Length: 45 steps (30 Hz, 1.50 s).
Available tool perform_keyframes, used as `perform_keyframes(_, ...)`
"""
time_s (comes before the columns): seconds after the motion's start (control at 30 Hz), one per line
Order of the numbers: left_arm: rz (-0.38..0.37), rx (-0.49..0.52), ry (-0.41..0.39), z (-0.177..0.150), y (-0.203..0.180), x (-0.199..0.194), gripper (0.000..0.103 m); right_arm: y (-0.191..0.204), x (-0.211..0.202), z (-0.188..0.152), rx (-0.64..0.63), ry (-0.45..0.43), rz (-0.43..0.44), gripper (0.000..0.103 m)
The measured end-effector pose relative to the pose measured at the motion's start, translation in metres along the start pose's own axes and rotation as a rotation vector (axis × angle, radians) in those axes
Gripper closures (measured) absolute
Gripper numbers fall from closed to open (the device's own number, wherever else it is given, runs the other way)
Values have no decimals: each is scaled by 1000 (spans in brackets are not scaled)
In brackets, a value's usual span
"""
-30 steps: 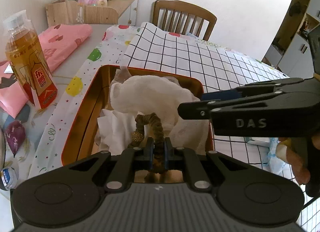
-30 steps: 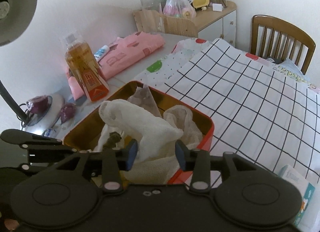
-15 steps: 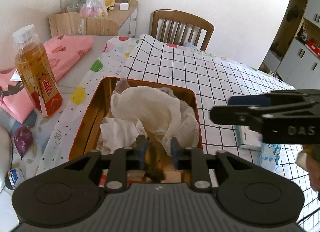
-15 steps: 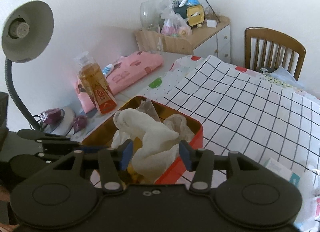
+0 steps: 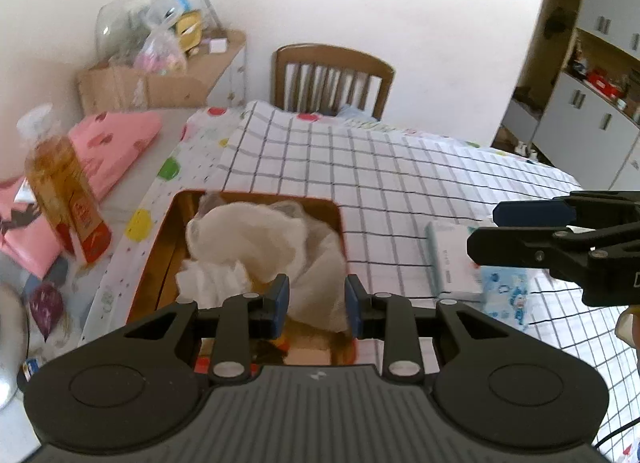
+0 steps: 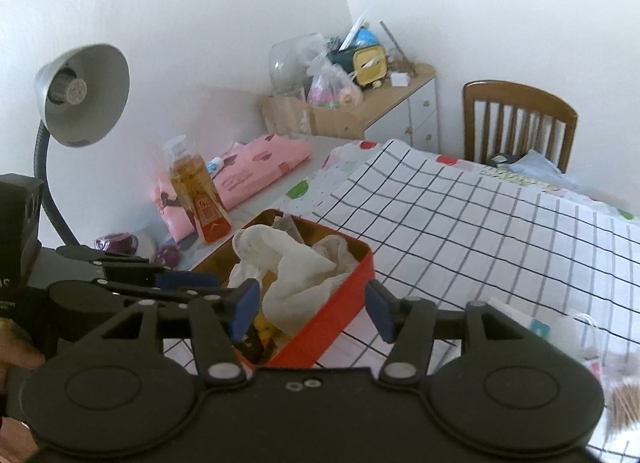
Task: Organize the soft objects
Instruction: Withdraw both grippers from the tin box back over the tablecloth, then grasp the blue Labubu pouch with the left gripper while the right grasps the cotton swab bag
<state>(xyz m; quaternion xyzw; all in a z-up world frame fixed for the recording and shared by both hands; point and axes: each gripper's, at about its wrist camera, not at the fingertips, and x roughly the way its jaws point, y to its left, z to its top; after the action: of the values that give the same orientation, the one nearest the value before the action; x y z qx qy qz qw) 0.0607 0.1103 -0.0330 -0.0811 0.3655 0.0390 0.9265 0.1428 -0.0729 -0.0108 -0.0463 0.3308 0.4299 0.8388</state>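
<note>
A red tin (image 5: pixel 160 231) on the checked tablecloth holds crumpled white cloths (image 5: pixel 256 239). My left gripper (image 5: pixel 316 303) hovers above the tin's near end, open, with nothing between its pads. A dark scrunchie (image 6: pixel 252 339) lies at that near end, mostly hidden behind the fingers. In the right wrist view the tin (image 6: pixel 332 315) and the cloths (image 6: pixel 288 259) sit just beyond my right gripper (image 6: pixel 312 307). Its jaws are opening with nothing between them. From the left wrist view the right gripper (image 5: pixel 520 231) hangs to the right of the tin, over the tablecloth.
A tea bottle (image 5: pixel 64 191) and folded pink cloth (image 5: pixel 108 151) lie left of the tin. A tissue pack (image 5: pixel 456 263) lies to its right. A desk lamp (image 6: pixel 80 95) stands at the left. A wooden chair (image 5: pixel 332 79) is beyond the table.
My left gripper let go of the brown scrunchie, which now lies in the tin, then rose and drew back. My right gripper widened and pulled away from the cloths.
</note>
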Motion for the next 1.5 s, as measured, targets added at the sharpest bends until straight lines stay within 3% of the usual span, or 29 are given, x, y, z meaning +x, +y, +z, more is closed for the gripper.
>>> perform_keyframes(0.4,-73,97,-49,9,-48,-13,74,-24,-60,-28,79,-84,-94,37)
perform_keyframes(0.77,-161,164,-27,9,-94,1,74,-57,-108,-64,145,-109,-212,30)
perform_keyframes(0.8,-168,169,-24,9,-99,3,72,-60,-111,-68,148,-110,-225,30)
perform_keyframes(0.87,-181,176,-19,8,-107,7,48,-66,-116,-73,155,-108,-243,30)
perform_keyframes(0.9,-187,177,-22,8,-111,9,29,-70,-119,-76,160,-107,-255,29)
perform_keyframes(1.1,-222,199,-18,7,-135,21,27,-92,-131,-88,189,-100,-303,28)
perform_keyframes(1.27,-225,223,-8,3,-155,32,20,-114,-133,-93,205,-88,-331,22)
perform_keyframes(1.5,-227,232,35,-2,-175,55,18,-145,-124,-97,237,-79,-369,6)
